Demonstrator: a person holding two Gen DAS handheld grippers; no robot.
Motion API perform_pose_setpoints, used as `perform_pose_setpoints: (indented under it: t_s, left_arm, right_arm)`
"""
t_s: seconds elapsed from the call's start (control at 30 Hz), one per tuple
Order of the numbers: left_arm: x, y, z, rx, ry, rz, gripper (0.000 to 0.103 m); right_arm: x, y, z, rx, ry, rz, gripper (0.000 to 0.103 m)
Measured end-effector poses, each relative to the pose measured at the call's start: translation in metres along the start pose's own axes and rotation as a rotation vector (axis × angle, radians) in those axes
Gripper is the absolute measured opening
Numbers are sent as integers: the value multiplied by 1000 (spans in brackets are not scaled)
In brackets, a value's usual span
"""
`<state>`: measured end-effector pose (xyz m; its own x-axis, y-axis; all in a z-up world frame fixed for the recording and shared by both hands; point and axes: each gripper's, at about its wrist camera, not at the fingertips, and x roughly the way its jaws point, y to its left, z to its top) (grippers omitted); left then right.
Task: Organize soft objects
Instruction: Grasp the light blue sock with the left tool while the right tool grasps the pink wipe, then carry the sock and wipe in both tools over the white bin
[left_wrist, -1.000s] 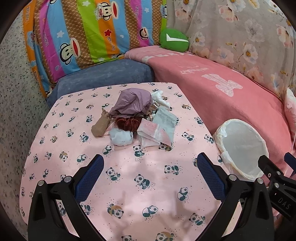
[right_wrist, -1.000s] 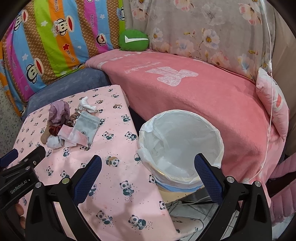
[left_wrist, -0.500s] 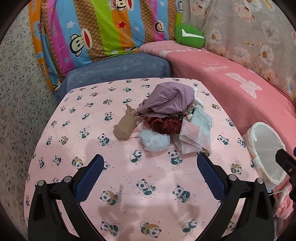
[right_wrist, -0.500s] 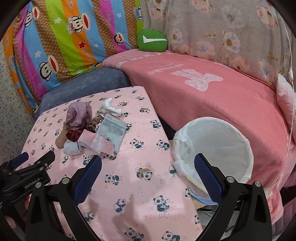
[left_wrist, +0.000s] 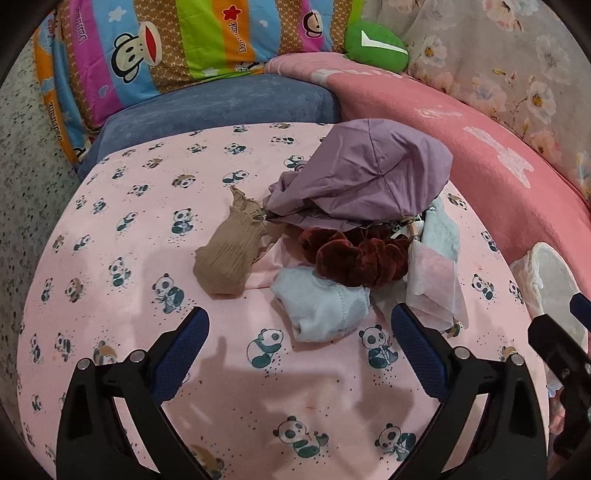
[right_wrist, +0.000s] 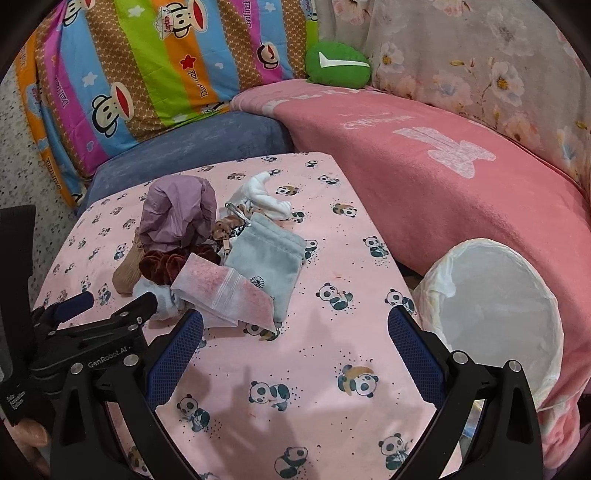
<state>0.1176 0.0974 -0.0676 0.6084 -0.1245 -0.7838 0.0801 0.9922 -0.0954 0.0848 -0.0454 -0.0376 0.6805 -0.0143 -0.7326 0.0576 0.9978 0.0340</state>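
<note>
Soft items (left_wrist: 354, 240) are lying limp and light, so with both your left gripper (left_wrist: 299, 341) and right gripper (right_wrist: 295, 338) spread empty, you're pinching bunched folds.

The purple cloth (left_wrist: 365, 177) hides much of the maroon scrunchie (left_wrist: 354, 258); the white basket (left_wrist: 550, 284) is cut off at the frame's edge.

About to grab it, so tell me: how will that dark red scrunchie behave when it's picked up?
The scrunchie looks plush and gathered, so it will probably squash and droop. Likely very light. The purple cloth overlaps its far edge and may drag along.
</note>
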Motion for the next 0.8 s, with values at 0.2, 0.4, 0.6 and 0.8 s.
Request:
perform_pose_setpoints:
  t_s: [0.2,0.4,0.6,0.8]
  left_arm:
    - [20,-3,4,0,51,-74,68]
    - [22,12,4,-52,78,-178,48]
    - [14,18,-2,-54,72,-206,42]
    - [10,15,-1,-55,76,-188,41]
  right_arm:
    - [29,11,0,-16,35,2,98]
    - [54,21,-2,-39,70,40,93]
    - [73,29,-4,-62,116,91,68]
    - [80,37,-11,-55,159,175,17]
